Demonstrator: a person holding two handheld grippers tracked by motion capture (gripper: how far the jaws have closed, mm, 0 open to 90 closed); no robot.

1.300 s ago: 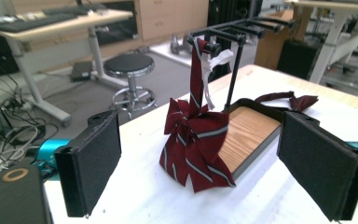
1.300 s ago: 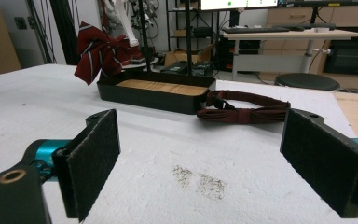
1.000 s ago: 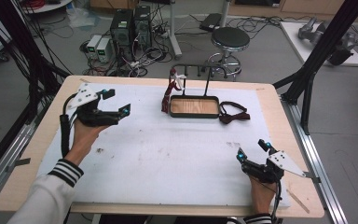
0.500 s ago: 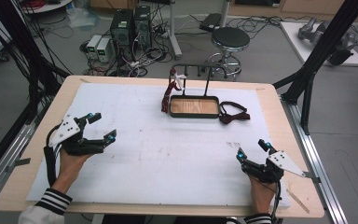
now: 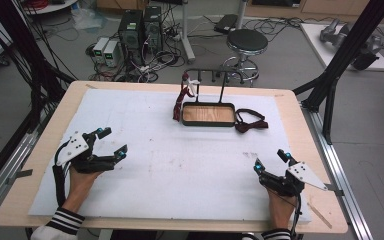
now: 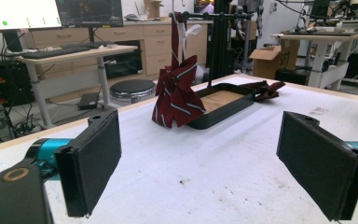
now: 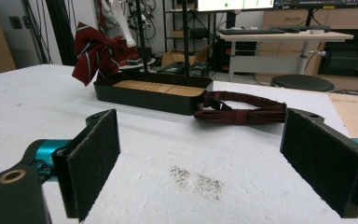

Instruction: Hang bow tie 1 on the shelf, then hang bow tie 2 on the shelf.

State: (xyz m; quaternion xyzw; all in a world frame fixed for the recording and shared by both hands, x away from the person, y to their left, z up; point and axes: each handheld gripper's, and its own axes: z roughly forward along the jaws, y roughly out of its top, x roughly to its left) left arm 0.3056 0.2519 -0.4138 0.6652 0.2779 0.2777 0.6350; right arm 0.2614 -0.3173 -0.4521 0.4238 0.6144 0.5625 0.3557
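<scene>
A: The left hand-held gripper (image 5: 111, 142) sits near the left edge of the surface (image 5: 40, 150), toward the near corner, with its jaws spread wide and nothing between them. A hand (image 5: 80, 180) with a striped cuff holds it from behind.

B: And the right hand-held gripper (image 5: 271, 161)?

A: Near the right edge, toward the near right corner, jaws also apart and empty. Both rest low over the white sheet (image 5: 180, 165) that covers most of the surface.

B: Where are the ties?

A: There's a black tray (image 5: 208, 123) with a wooden floor near the far edge, about the middle. A black rack (image 5: 207, 72) rises from its back. A striped bow tie (image 5: 182, 97) in dark red hangs at the tray's left end, drooping over the rim onto the sheet. A plain bow tie (image 5: 250, 122), also dark red, lies flat on the sheet just beside the tray's right end.

B: How do they look from the grippers?

A: In the left gripper view the striped bow tie (image 6: 176, 95) is straight ahead between the pads, well apart from them, with the tray (image 6: 223, 105) behind it. In the right gripper view the plain bow tie (image 7: 242, 113) lies ahead, touching or nearly touching the tray (image 7: 144, 99); I cannot tell which. The striped one (image 7: 98, 51) is at the tray's far left end.
</scene>
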